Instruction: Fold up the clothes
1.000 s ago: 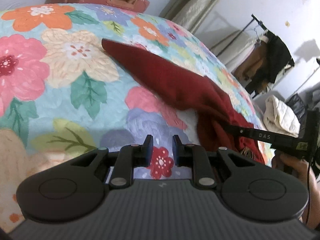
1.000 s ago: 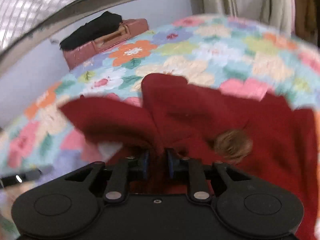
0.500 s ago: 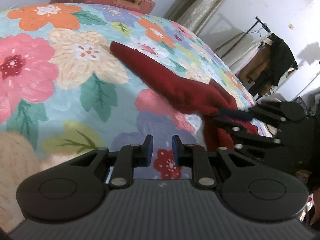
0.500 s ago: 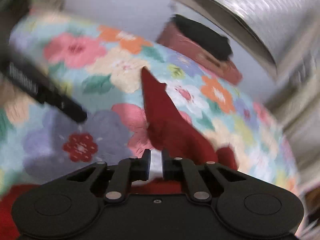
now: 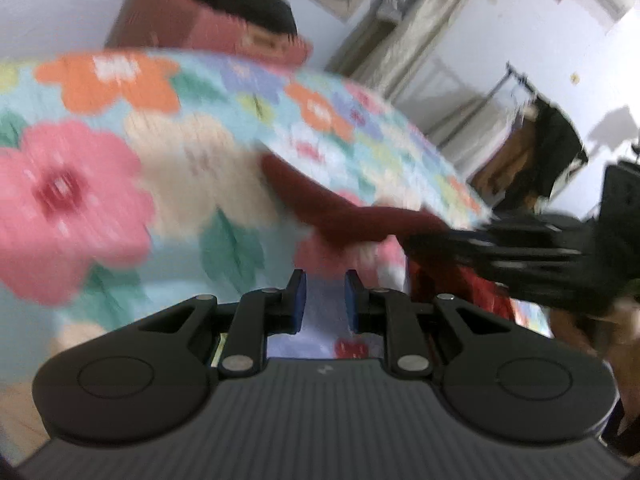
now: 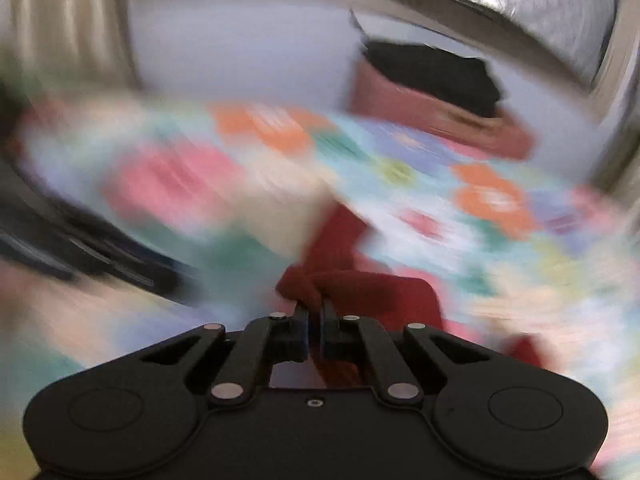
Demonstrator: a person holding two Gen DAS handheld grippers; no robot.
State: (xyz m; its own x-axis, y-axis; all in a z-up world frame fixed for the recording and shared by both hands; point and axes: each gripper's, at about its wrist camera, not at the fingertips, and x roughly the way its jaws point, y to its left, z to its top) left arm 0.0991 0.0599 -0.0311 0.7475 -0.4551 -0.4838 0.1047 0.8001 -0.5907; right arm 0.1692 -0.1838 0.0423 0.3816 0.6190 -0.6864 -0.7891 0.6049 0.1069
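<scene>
The dark red knit garment [image 5: 340, 216] lies on the floral-patterned quilted bedspread [image 5: 120, 160]. In the left wrist view, the left gripper [image 5: 322, 298] hovers over the bedspread with its blue-padded fingers parted and nothing between them. This view also shows the right gripper [image 5: 500, 248] from outside, blurred, at the garment's near end, plus a clothes rack with dark hanging clothing [image 5: 540, 156] by the white wall. The right wrist view, heavily blurred, shows what the left view cannot: the right gripper [image 6: 314, 320] is clenched on a bunched fold of the garment [image 6: 352, 280], which trails away across the bedspread [image 6: 480, 200]. A reddish-brown case [image 6: 432, 116] sits beyond the bed.
</scene>
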